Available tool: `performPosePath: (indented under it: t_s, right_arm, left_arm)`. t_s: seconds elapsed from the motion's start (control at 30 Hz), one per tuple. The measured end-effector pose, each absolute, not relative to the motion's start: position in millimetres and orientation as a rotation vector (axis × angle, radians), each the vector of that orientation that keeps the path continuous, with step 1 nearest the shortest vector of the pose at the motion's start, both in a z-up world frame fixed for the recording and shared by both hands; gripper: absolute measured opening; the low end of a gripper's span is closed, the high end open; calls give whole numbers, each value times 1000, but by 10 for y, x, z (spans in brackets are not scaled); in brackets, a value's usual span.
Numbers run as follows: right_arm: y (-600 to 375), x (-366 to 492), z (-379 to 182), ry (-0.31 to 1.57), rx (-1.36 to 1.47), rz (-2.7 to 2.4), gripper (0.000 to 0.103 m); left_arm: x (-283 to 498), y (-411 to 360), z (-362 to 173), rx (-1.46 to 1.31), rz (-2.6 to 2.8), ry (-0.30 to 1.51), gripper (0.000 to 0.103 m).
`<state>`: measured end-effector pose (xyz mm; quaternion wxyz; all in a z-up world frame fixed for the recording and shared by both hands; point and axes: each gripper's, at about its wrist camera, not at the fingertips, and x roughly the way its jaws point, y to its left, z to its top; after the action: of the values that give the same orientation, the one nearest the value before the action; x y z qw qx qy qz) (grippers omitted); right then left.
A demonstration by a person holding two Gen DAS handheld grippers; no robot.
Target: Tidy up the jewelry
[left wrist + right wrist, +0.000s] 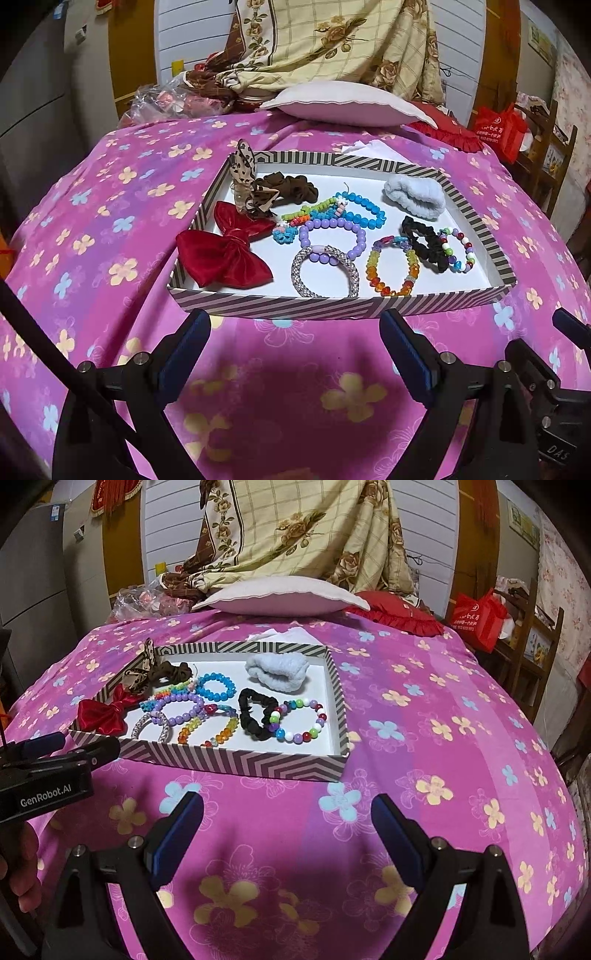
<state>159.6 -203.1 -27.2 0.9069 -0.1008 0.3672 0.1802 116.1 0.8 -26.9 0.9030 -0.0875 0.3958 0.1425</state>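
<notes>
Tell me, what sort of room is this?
Most likely a bedroom at home: the striped tray of bracelets sits on a bed with a pink flowered sheet, a white pillow at its head, and a floral quilt draped behind.

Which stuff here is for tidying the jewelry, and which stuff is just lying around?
For the job: striped box, bead bracelets, red bow, black scrunchie, blue scrunchie, left tool, right tool.

Just lying around: pillow, flowered blanket, red bag, plastic bag.
</notes>
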Motion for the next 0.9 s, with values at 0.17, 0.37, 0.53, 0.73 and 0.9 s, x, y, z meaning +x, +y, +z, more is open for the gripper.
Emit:
performPosePath:
  t_s: [0.17, 0.37, 0.53, 0.73, 0.9]
  right_arm:
    - [-2028, 1594, -273, 758, -207, 371, 94]
    - [-2032, 1592, -274, 758, -208, 371, 94]
    - [-2030, 1592, -276, 758, -208, 370, 94]
    - [-2042, 1592, -279, 761, -210, 367, 94]
    - [-2037, 1590, -279, 761, -209, 366, 94]
  left_arm:
    - [1165, -8, -277, -178, 291, 820, 74]
    - [1173, -11, -279, -181, 292, 821, 74]
    - [1173, -13, -283, -178, 293, 822, 74]
    - [1174, -15, -285, -180, 292, 822, 74]
    - [1174, -12, -285, -180, 294, 822, 74]
